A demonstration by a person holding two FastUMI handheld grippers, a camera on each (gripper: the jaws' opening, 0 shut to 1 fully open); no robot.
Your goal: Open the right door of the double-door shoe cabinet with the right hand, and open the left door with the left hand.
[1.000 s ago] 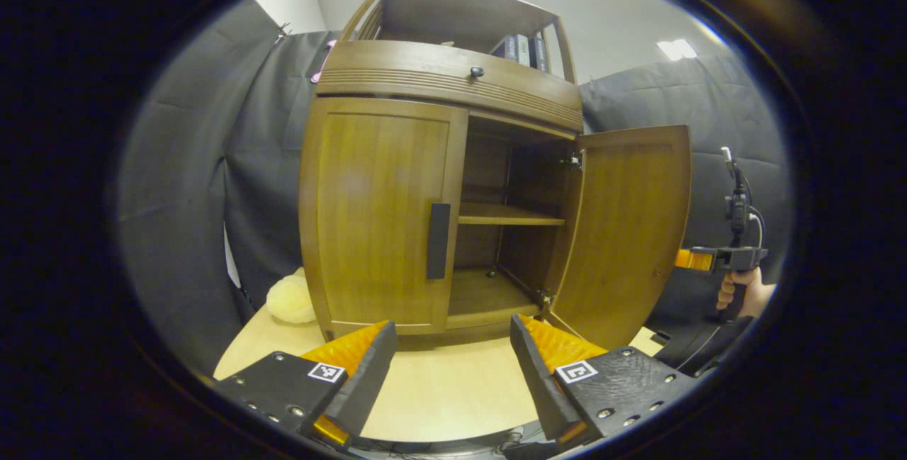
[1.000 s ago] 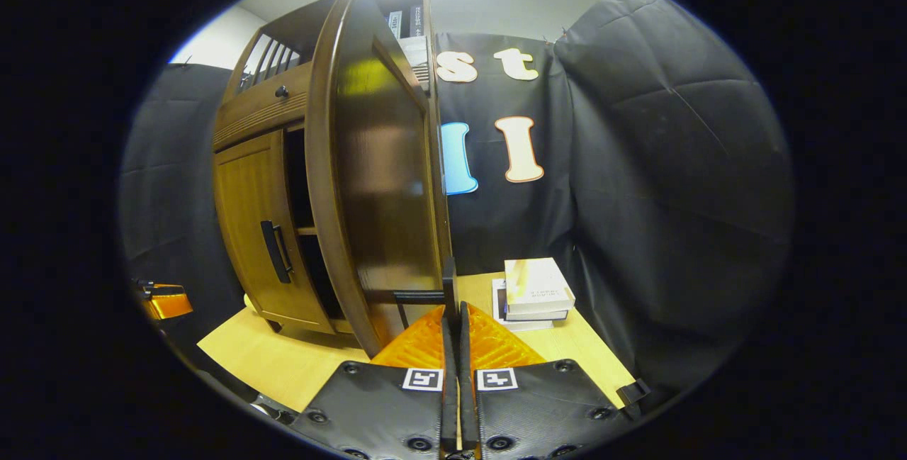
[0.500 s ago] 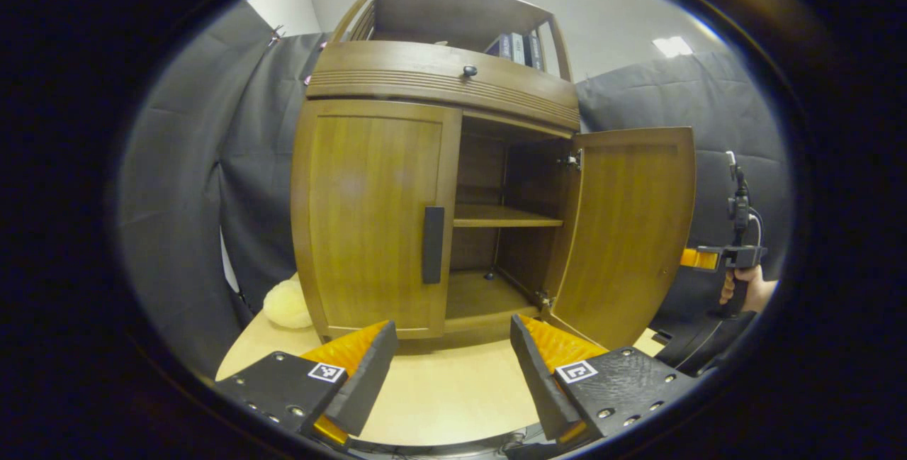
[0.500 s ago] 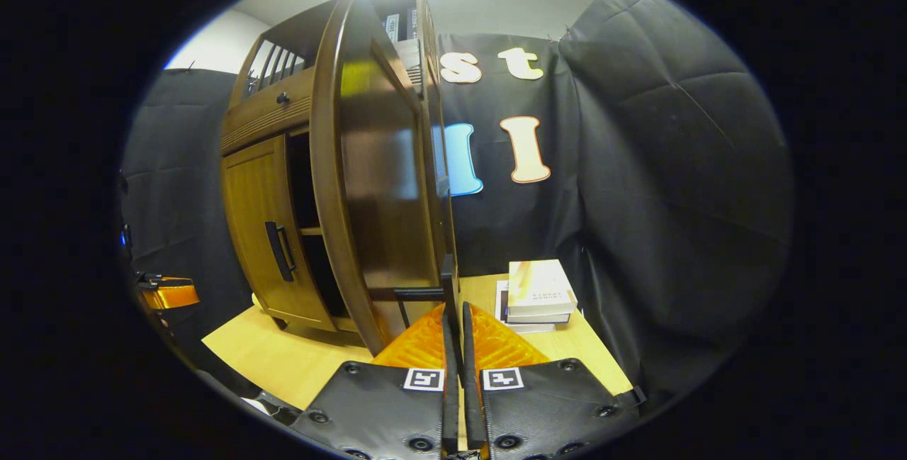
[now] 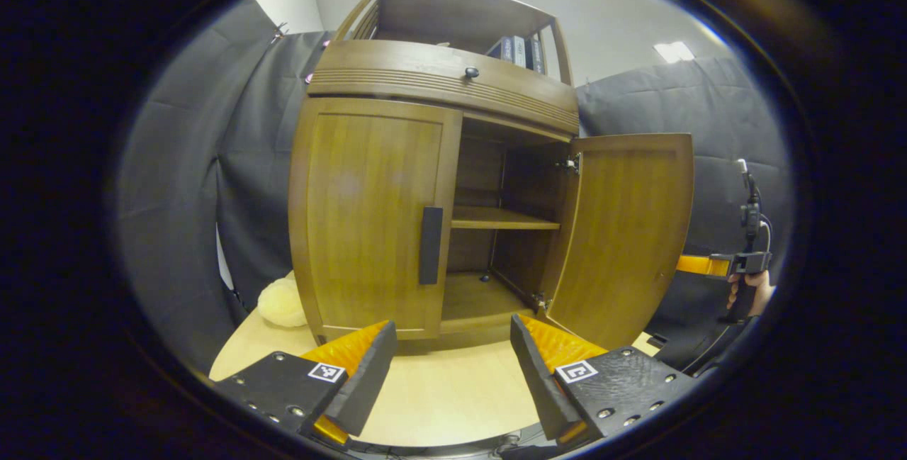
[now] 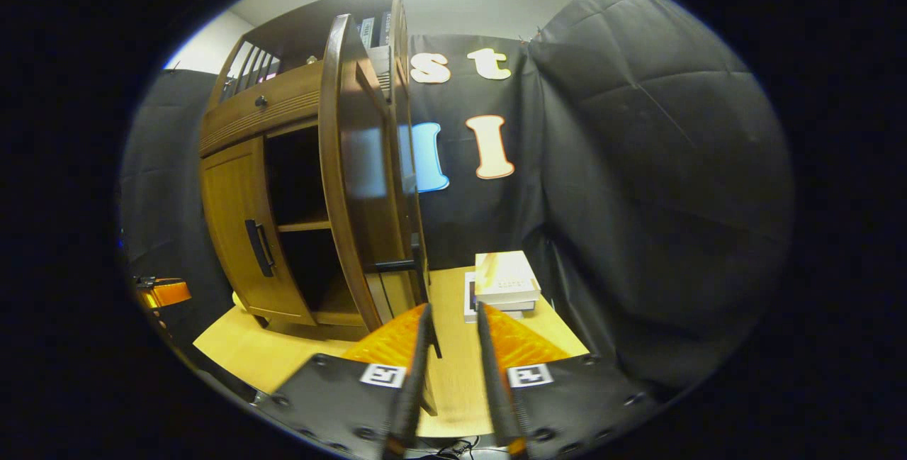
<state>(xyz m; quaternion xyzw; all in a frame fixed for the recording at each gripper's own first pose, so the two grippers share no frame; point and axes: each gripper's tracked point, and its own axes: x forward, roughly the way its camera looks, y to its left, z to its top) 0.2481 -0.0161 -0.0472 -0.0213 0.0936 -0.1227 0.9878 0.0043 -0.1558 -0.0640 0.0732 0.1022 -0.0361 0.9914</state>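
Facing the shut left door (image 5: 372,219), left gripper (image 5: 450,346) gapes; right gripper (image 6: 453,318) parted (right door (image 6: 365,176) open)

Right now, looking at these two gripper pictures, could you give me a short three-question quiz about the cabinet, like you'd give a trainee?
1. True or false: the left door of the cabinet is shut.
2. Multiple choice: what lies on the table beside the cabinet's left side? A) a red mug B) a pale fluffy thing C) a pair of shoes
3. Fill in: the left gripper has its fingers ____ and holds nothing.

Key
1. True; its dark handle is untouched, while the right door stands open.
2. B, the pale fluffy thing.
3. Open.
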